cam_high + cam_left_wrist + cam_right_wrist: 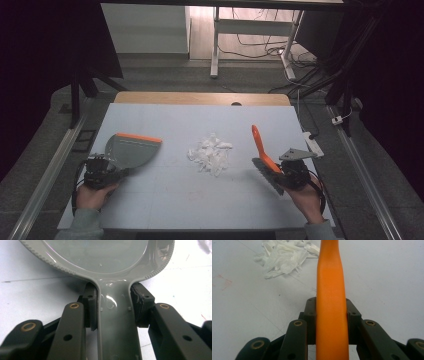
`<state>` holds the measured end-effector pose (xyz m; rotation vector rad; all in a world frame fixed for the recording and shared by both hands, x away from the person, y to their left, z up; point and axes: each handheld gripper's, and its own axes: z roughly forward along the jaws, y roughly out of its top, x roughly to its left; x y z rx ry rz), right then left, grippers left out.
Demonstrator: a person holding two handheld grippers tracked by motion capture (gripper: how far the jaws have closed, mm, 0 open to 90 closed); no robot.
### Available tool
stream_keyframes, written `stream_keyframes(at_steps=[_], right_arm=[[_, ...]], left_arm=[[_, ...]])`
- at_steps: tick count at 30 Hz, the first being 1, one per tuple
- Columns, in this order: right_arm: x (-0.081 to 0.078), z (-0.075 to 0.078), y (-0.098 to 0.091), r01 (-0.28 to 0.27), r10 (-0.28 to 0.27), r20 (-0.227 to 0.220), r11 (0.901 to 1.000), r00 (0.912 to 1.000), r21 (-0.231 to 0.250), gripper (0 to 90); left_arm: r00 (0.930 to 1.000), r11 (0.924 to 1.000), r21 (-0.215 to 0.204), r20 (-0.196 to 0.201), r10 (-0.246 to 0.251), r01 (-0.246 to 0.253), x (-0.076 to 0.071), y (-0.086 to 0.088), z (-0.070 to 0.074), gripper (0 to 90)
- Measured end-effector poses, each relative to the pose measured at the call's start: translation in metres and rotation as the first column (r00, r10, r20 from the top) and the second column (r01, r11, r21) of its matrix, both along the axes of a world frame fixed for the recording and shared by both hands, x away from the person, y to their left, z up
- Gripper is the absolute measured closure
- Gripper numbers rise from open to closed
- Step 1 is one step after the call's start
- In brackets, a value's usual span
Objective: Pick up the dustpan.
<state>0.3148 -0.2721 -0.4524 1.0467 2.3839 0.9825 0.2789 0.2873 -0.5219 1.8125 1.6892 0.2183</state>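
Gripping a grey dustpan (131, 151) by its handle, the left gripper (102, 172) rested on the pale table (165, 200) at the person's left, jaws clamped tight on either side of the handle, with the pan's orange-edged lip facing away up the table. At the right, the right gripper (292, 172) held the orange-handled brush (264, 157), jaws closed on the handle and the bristles low near the surface. Between them the pile of torn white paper scraps (211, 154) lay untouched, well apart from both tools, so both were picked up but all the sweeping seemed left to do.
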Motion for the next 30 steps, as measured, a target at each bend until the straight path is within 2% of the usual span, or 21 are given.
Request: stream_keyframes(at_steps=[7,14,24,30], right_arm=[[0.0,0.001,-0.001,0.003,-0.003,0.003,1.0,1.0,0.004,70.3],[0.0,0.002,-0.001,0.003,-0.003,0.012,1.0,0.9999,0.007,70.2],[-0.001,0.003,-0.003,0.008,-0.008,0.018,0.9999,0.9998,0.011,70.3],[-0.001,0.004,-0.004,0.011,-0.011,0.02,0.9999,0.9997,0.013,70.3]], left_arm=[[0.9986,0.9999,-0.012,0.053,-0.006,0.007,-0.002,0.004,0.006,61.3],[0.9928,0.9987,-0.046,0.118,-0.016,0.022,-0.007,0.007,0.013,61.3],[0.9861,0.9972,-0.066,0.164,-0.024,0.035,-0.01,0.009,0.019,61.2],[0.9791,0.9954,-0.081,0.2,-0.035,0.052,-0.013,0.009,0.022,61.3]])
